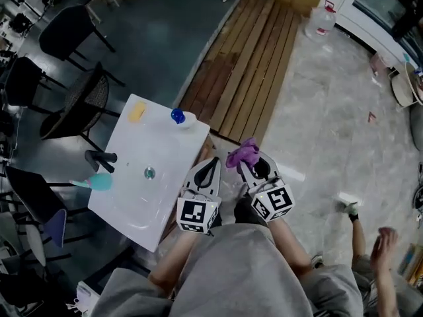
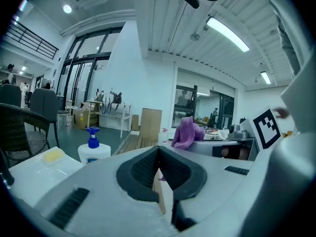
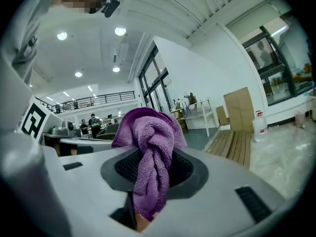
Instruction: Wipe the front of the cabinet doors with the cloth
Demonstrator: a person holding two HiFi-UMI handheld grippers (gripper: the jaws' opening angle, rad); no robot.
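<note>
A purple cloth [image 1: 243, 153] is bunched in my right gripper [image 1: 249, 160], which is shut on it close in front of my body. In the right gripper view the cloth [image 3: 150, 147] hangs twisted out of the jaws of my right gripper [image 3: 148, 184]. My left gripper [image 1: 209, 166] is beside it, shut with nothing in it, its tip by the corner of the white cabinet top [image 1: 168, 147]. The left gripper view shows my left gripper [image 2: 159, 163] with jaws together and the cloth [image 2: 187, 133] beyond. The cabinet doors are hidden under the top.
On the white top are a blue-capped pump bottle [image 1: 178, 116], a yellow sponge [image 1: 137, 111], a black tap [image 1: 100, 157] and a teal object [image 1: 99, 181]. Black chairs [image 1: 79, 104] stand to the left, wooden slats [image 1: 251, 58] ahead. A person crouches at lower right [image 1: 373, 256].
</note>
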